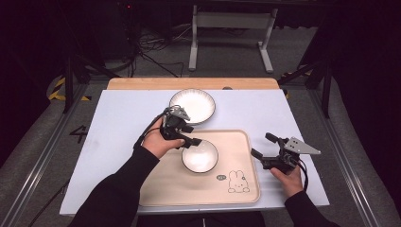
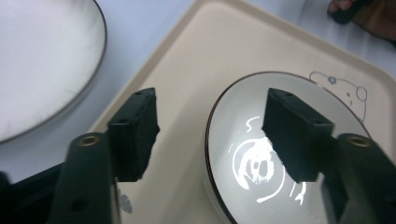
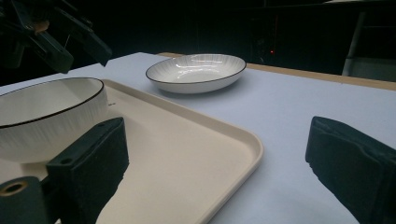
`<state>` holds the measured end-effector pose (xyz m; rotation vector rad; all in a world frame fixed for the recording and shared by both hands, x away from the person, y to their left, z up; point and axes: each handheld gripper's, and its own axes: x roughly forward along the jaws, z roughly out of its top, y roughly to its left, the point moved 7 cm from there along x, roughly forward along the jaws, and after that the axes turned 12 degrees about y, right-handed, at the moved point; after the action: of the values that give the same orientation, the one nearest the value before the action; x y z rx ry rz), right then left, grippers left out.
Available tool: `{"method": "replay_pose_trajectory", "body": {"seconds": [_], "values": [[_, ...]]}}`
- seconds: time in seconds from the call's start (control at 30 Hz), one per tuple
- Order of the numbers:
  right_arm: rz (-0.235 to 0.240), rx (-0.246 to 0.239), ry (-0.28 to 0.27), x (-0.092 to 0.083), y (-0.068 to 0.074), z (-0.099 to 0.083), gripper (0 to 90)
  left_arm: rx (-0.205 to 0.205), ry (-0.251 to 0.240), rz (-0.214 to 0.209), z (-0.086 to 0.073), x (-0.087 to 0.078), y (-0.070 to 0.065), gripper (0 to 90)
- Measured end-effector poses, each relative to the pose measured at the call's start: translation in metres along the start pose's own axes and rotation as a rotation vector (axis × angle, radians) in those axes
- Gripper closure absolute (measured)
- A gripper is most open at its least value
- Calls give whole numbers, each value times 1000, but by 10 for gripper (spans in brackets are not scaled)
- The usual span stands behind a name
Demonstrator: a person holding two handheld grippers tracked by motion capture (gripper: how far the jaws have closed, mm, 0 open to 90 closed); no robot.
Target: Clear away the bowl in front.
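My left gripper (image 1: 195,142) hangs just over the far-left rim of the small white bowl (image 1: 200,156), its jaws parted. In the left gripper view the rim runs between the two pads: one pad (image 2: 293,133) stands over the bowl's inside, the other over bare tray outside it, and neither presses on the rim, so I have hold of nothing there. My hand (image 1: 161,142) grips the body of the gripper over the tray's far-left corner.

The bowl, white with a thin dark rim line and ribbed outer wall, stands upright on the cream tray (image 1: 246,189), in its far half and near the middle of its width. A small rabbit drawing (image 1: 239,182) sits on the tray floor toward its near-right corner, clear of the bowl.

My right gripper (image 1: 261,146) rests off the tray's right edge, above the white table mat (image 1: 113,123), jaws spread wide and empty. In the right gripper view its pads frame the tray's rounded far-right corner, with nothing between them.

Farther out, a wider shallow plate (image 1: 192,106) with the same dark rim lies on the mat just beyond the tray's far edge, near the mat's far edge. A strip of wooden tabletop (image 1: 142,83) shows behind the mat.
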<state>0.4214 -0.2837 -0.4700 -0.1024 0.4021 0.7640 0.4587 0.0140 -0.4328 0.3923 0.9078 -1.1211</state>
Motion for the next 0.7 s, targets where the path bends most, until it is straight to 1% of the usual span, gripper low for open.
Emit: {"method": "replay_pose_trajectory", "body": {"seconds": [0.03,0.07,0.1,0.13,0.17,0.2,0.23,0.27,0.33,0.37,0.4,0.43,0.47,0.53,0.57,0.63,0.67,0.7], "values": [[1,0,0,0,0,0,63,0,0,0,0,0,0,284],[2,2,0,0,0,0,63,-10,-33,-16,-3,-4,-3,241],[5,4,0,0,0,0,63,-16,-45,-16,-4,-5,-5,205],[5,4,0,0,0,0,63,-16,-45,-16,-4,-5,-5,175],[6,6,1,0,0,0,63,-12,-68,-9,-6,-8,-7,175],[9,11,3,0,-1,0,63,-10,-83,4,-7,-9,-9,136],[9,11,4,0,-1,0,63,-5,-97,38,-10,-11,-10,118],[9,10,6,1,-1,0,63,-4,-97,46,-13,-13,-11,100],[9,9,8,1,-1,0,63,-10,-114,46,-17,-16,-13,95],[9,9,8,1,-1,0,63,-10,-114,46,-17,-16,-13,87],[11,11,9,1,-1,0,63,-30,-131,47,-21,-18,-15,85],[10,10,8,1,-1,0,62,-30,-131,47,-21,-18,-15,85],[9,9,8,1,-1,0,62,-39,-142,62,-26,-21,-14,82],[9,9,8,1,-1,0,62,-53,-163,69,-30,-26,-13,75],[9,9,8,1,-1,0,62,-53,-163,69,-30,-26,-13,74],[10,12,6,1,-1,0,60,-68,-196,75,-36,-32,-12,73],[9,16,4,0,-1,0,58,-76,-212,82,-41,-38,-10,72],[10,16,5,0,-1,0,56,-82,-220,84,-44,-41,-9,72]]}}
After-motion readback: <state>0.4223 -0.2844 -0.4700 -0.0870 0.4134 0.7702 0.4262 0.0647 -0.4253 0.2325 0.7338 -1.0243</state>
